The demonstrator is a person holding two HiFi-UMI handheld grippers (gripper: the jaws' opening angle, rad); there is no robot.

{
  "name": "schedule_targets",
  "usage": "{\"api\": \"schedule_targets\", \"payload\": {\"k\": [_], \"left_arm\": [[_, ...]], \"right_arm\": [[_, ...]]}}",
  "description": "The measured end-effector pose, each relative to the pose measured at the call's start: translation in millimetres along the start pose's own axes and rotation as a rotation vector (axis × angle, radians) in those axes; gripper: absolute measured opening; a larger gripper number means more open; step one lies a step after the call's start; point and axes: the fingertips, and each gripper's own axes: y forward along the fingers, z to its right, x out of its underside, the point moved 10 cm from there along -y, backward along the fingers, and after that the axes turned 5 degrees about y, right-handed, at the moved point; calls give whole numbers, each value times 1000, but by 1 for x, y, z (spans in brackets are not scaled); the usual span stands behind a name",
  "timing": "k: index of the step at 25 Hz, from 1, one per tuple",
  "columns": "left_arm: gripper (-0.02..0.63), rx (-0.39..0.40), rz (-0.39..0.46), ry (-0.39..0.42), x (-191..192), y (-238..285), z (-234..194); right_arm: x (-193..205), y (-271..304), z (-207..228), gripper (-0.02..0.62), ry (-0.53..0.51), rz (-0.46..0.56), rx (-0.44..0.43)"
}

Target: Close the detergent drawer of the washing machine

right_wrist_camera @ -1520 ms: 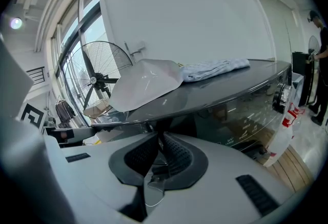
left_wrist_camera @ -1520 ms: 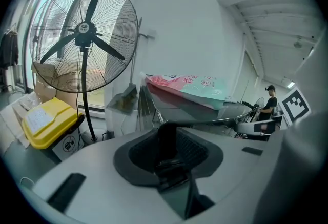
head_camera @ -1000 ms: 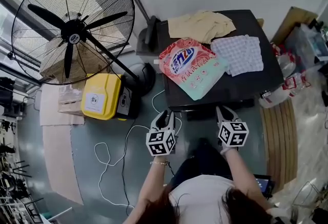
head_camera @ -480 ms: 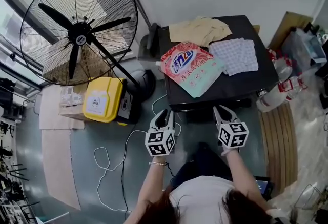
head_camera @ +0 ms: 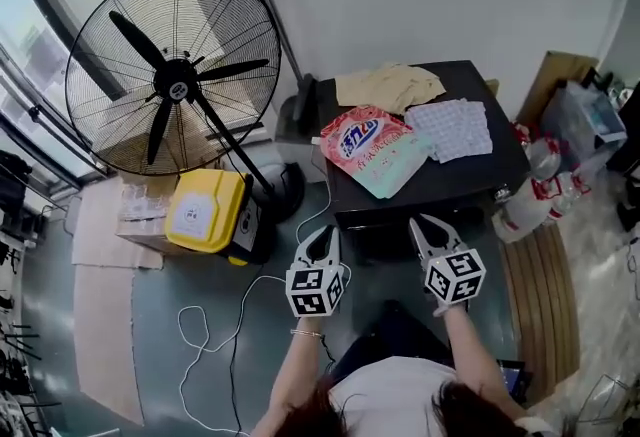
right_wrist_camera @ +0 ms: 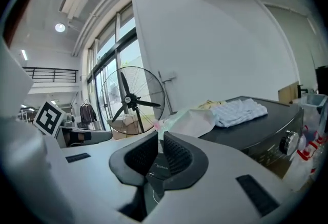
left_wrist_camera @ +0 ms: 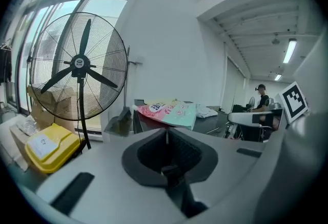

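Observation:
The black washing machine stands ahead of me, seen from above, with a pink and green detergent bag lying on its lid. Its front is in shadow, so I cannot make out the detergent drawer. My left gripper hovers in front of the machine's left corner. Its jaws have just been closing and now meet, with nothing between them. My right gripper is shut and empty before the machine's front. A control knob shows on the machine's front panel.
A beige cloth and a checked cloth lie on the lid. A large floor fan and a yellow box stand to the left, with a white cable on the floor. Bottles are on the right.
The left gripper's jaws have gone from apart to together, with nothing taken. Both grippers have lifted, and the machine now sits slightly farther from them in the head view.

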Motion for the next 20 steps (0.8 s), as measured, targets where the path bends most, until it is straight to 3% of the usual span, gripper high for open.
{"api": "schedule_targets", "payload": {"k": [10,20], "left_arm": [[18,38,49,20,-31,-36,25],[17,47,114,47,-60,-57,72]], "right_arm": [[-30,-37,-27,46,-109,55,-26],[-49,-76,-21,28,-173,90,-55]]}}
